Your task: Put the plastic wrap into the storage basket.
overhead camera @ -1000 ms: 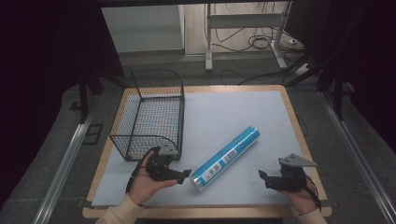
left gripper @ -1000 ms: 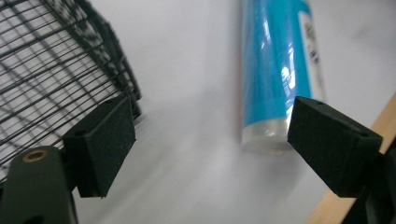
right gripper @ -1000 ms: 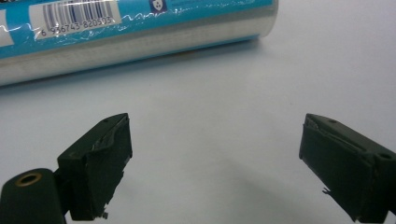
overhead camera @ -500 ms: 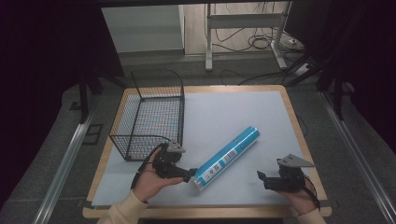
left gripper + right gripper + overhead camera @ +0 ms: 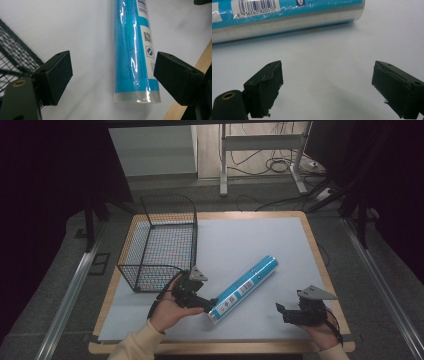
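The blue tube (image 5: 243, 289) lies slanted on the worktop (image 5: 260, 235), at 4 o'clock from the wire basket (image 5: 160, 242), probably so that its near end is easy to take. The left tool (image 5: 112, 72) stands released around that end, one pad almost at the label. The right tool (image 5: 327, 85), at 3 o'clock, waits released and empty. The tube's far end is cut off in both gripper views.

the blue tube (image 5: 243, 289) lies flat and slanted on my table, its near end well right of the wire basket (image 5: 159, 245), shiny wrap intact.
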A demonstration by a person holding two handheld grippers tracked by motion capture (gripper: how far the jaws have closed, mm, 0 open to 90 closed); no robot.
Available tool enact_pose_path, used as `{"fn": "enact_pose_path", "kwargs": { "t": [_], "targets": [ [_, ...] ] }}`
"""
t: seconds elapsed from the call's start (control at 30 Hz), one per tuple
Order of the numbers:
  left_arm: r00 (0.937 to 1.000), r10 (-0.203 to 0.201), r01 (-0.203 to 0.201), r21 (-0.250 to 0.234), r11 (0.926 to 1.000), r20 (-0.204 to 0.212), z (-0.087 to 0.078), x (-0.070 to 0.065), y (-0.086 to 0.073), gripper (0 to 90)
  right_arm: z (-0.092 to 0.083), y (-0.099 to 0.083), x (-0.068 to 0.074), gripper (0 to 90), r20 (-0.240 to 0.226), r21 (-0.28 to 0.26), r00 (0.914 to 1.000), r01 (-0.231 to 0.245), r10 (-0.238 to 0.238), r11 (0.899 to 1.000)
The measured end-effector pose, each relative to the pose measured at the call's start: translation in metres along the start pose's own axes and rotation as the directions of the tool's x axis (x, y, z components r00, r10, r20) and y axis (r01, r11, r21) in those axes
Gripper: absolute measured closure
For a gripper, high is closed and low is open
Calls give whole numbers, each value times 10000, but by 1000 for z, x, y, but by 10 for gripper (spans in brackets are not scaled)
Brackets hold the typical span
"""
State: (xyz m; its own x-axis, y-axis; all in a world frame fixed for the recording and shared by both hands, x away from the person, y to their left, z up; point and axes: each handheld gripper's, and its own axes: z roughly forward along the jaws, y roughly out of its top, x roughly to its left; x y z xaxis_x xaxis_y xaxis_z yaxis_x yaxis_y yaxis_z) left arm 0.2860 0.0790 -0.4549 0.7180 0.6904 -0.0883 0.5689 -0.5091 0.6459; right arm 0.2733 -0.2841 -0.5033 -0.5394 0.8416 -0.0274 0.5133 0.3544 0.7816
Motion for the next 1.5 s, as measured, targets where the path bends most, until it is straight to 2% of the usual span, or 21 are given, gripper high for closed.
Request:
{"fn": "enact_pose_path", "kwargs": {
  "t": [0.53, 0.83, 1.3, 1.5],
  "targets": [
    [9996, 97, -104, 266, 9996, 272, 11, -5, 10, 138, 0, 0, 1, 104, 66, -39, 9999, 156, -156, 9999],
    [9987, 47, -57, 198, 9998, 499, 17, -7, 16, 134, -1, 0, 1, 104, 167, -117, 9997, 196, -194, 9997],
    [9986, 116, -138, 414, 9990, 525, 29, -8, 26, 131, -1, -1, 1, 104, 218, -95, 9994, 265, -262, 9996],
    [9980, 189, -217, 451, 9987, 611, 35, -12, 35, 131, -1, 0, 3, 104, 188, -74, 9994, 298, -296, 9995]
  ]
}}
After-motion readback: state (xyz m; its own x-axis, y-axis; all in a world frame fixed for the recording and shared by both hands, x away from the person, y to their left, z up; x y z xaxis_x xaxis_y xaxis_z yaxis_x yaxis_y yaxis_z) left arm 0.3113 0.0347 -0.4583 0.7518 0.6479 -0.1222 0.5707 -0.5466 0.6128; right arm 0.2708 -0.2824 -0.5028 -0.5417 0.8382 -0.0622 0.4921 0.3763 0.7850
